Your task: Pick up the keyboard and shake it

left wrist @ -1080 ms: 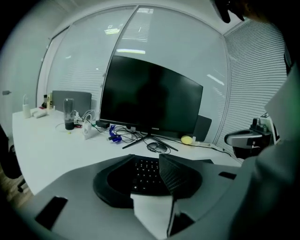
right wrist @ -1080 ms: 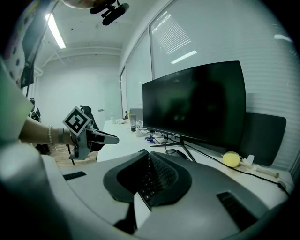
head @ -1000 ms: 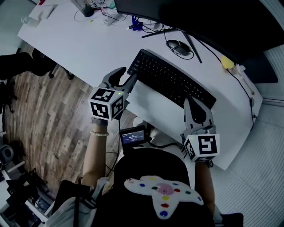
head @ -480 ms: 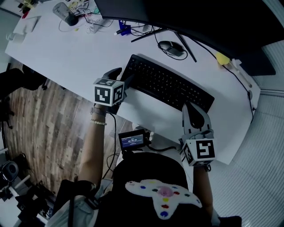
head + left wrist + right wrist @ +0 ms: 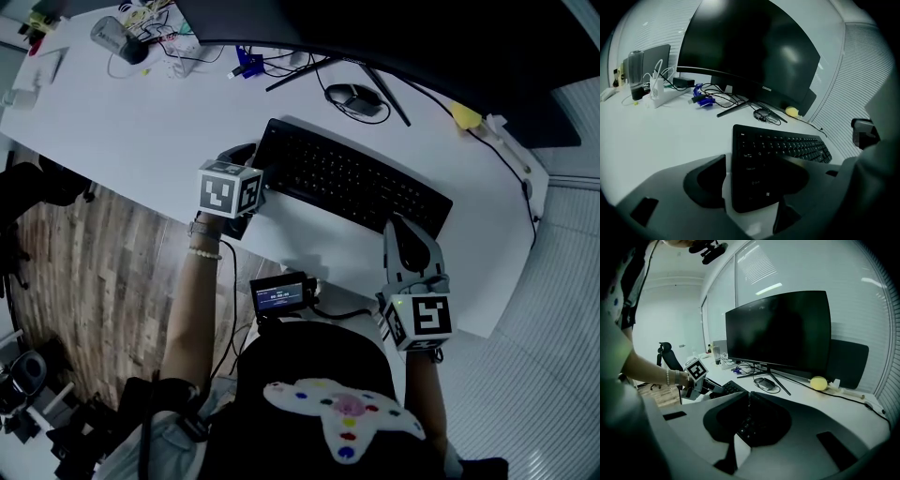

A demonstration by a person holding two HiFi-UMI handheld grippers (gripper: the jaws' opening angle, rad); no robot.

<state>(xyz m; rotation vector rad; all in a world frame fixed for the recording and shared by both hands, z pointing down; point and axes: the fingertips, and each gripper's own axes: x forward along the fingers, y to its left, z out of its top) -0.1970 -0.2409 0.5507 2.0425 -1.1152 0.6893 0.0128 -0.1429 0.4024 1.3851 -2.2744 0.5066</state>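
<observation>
Just behind the keyboard (image 5: 352, 178) sit a mouse (image 5: 348, 96) and a dark monitor (image 5: 422, 37).

We are seeing a dark monitor (image 5: 422, 47) standing at the back of the white bench (image 5: 122, 122), a mouse (image 5: 345, 95) lying between its stand's legs, and a yellow lump (image 5: 463, 114) sitting farther right.
</observation>
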